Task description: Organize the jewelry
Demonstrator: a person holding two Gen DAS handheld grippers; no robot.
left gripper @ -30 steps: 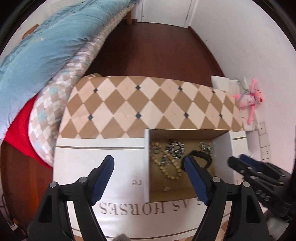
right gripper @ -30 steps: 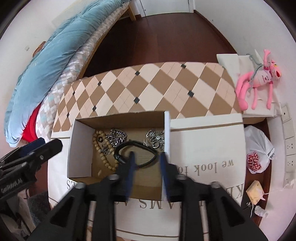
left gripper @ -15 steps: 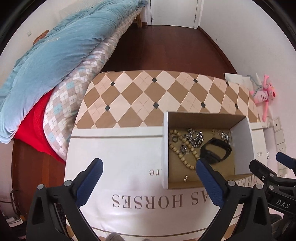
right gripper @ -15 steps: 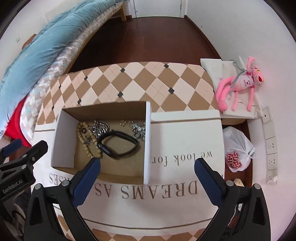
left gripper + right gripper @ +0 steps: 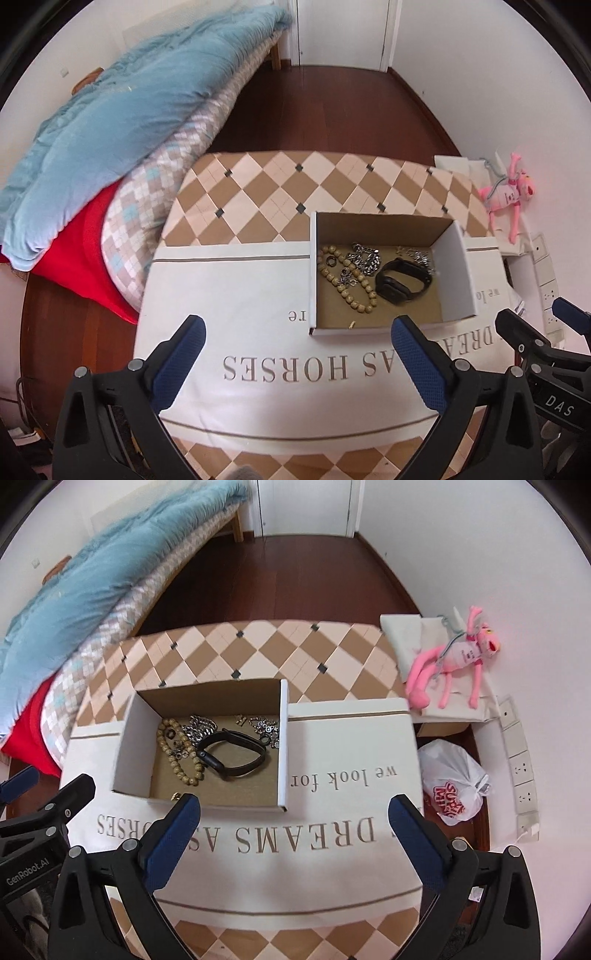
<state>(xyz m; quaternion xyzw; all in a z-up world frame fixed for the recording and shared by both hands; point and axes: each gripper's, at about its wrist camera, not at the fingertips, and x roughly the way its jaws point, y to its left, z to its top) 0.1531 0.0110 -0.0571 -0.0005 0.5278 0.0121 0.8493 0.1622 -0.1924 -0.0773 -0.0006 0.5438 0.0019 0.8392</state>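
Cardboard box, round wooden beads

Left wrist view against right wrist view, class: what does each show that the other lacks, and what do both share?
Only the left wrist view shows the left gripper with open jaws. Only the right wrist view shows the white plastic bag on the floor and the right gripper, jaws open. Both show the cardboard box holding the black watch and bead bracelet, plus the pink plush toy.

Checkered table, lettered cloth, box
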